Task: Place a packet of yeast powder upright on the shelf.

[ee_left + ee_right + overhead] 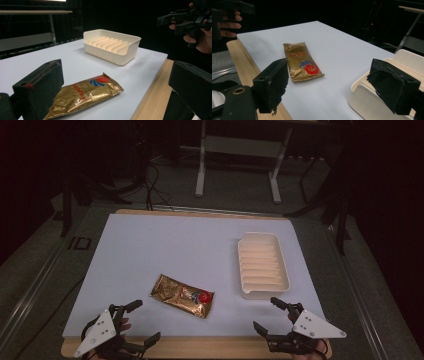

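From the high view, the gold foil packet (182, 295) lies flat on the white board (150, 250), near its front edge and between the two grippers, well apart from the ribbed cream tray (262, 265) at the right. The left gripper (142, 322) waits at the near left corner with jaws spread and nothing between them; the right gripper (267, 315) sits just in front of the tray, jaws likewise wide and empty

In the left gripper view, the packet (85, 95) rests just beyond the gripper's own jaws, crinkled and slightly puffed, one crimped end nearest. It looks light and soft, with a glossy skin that would likely slip under a shallow pinch and dent if squeezed hard. The tray (112, 46) stands farther back

In the right gripper view, the packet (302, 62) lies lengthwise, its flat sealed end seams plain at either end. Those seams, or a grip across the narrow width at mid-body, seem the safest holds; the filled middle would probably shift under the pads
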### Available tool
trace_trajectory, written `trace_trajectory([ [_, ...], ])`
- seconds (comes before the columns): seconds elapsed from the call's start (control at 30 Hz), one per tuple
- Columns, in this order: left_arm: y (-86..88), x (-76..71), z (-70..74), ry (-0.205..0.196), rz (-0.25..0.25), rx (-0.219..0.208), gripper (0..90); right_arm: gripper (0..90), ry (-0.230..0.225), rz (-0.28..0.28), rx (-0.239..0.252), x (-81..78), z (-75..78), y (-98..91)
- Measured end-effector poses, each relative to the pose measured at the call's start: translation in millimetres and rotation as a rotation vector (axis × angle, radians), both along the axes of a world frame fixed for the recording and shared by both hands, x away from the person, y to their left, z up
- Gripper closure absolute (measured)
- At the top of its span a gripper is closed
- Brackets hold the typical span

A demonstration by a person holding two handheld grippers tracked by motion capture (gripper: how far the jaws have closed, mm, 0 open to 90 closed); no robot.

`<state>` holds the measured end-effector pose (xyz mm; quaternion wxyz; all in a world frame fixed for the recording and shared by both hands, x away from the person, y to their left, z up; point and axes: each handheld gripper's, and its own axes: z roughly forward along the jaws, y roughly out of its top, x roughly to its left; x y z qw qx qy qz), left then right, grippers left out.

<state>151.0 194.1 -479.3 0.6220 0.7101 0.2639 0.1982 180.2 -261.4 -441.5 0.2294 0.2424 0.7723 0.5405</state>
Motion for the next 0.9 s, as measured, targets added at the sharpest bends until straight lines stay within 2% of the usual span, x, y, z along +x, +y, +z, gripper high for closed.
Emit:
trace_trajectory([
  [0.13, -3.7, -1.9, 2.4, -0.001, -0.031, 0.002, 0.4, 16.1, -0.002, 0.019, -0.021, -1.7, 0.5, 3.1],
  [0.3, -7.9, -6.3, 7.3, -0.009, -0.066, 0.011, 0.4, 14.8, -0.031, 0.038, -0.047, -6.2, 2.6, 9.4],
  [0.33, -10.7, -9.0, 10.9, -0.035, -0.048, 0.018, 0.4, 13.9, -0.042, 0.04, -0.045, -7.2, 3.2, 10.1],
  [0.4, -12.5, -10.0, 15.3, -0.035, -0.054, 0.01, 0.3, 12.9, -0.076, 0.028, -0.036, -9.5, 5.7, 10.0],
  [0.47, -13.5, -10.1, 19.4, -0.042, -0.04, 0.007, 0.4, 12.7, -0.091, 0.019, -0.02, -10.2, 7.9, 8.9],
  [0.53, -13.5, -9.0, 24.0, -0.024, -0.037, -0.01, 0.4, 12.7, -0.104, 0.024, 0.016, -11.3, 10.0, 7.8],
  [0.6, -13.0, -7.2, 27.7, -0.014, -0.028, -0.025, 0.4, 13.1, -0.098, 0.028, 0.045, -12.0, 12.7, 7.1],
  [0.67, -12.0, -4.9, 31.1, -0.009, -0.038, -0.044, 0.3, 13.1, -0.089, 0.024, 0.044, -12.0, 14.3, 7.1],
  [0.73, -11.8, -1.6, 35.2, 0.01, -0.03, -0.034, 0.4, 12.9, -0.066, 0.009, 0.012, -10.9, 14.6, 8.5],
  [0.8, -11.5, 2.2, 39.4, 0.029, -0.006, -0.01, 0.3, 12.8, -0.041, 0.008, 0.009, -9.5, 13.1, 9.7],
  [0.9, -8.5, 11.3, 44.2, 0.054, -0.022, 0.017, 0.3, 12.1, -0.036, 0.002, -0.004, -8.6, 12.1, 12.9],
])
